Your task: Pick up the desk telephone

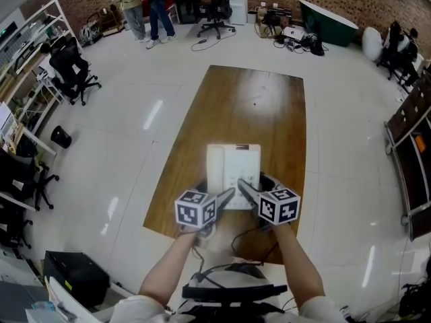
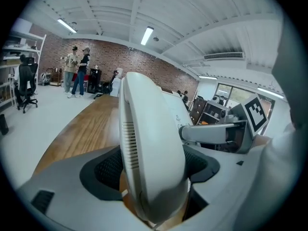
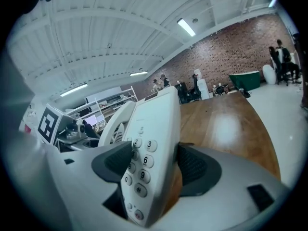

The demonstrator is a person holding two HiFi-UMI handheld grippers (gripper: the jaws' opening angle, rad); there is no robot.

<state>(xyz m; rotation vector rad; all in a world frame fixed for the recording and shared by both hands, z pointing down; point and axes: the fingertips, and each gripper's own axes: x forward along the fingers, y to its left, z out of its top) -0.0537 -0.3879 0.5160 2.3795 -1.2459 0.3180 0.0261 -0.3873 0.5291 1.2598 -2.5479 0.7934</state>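
A white desk telephone (image 1: 234, 173) is held over the near end of the brown wooden table (image 1: 249, 106), gripped from both sides. My left gripper (image 1: 224, 197) is shut on its left side, where the handset (image 2: 151, 153) fills the gap between the dark pads. My right gripper (image 1: 246, 192) is shut on the keypad side, and the number keys (image 3: 139, 162) show between its jaws. In the left gripper view the right gripper (image 2: 226, 131) reaches in from the right. The left gripper's marker cube (image 3: 48, 124) shows at the left of the right gripper view.
Dark cables (image 1: 222, 271) hang below the table's near edge by the person's arms. Office chairs (image 1: 71, 69) and shelving (image 1: 27, 52) stand at the left, a cabinet (image 1: 411, 133) at the right. Two people (image 1: 145, 5) stand far back by the brick wall.
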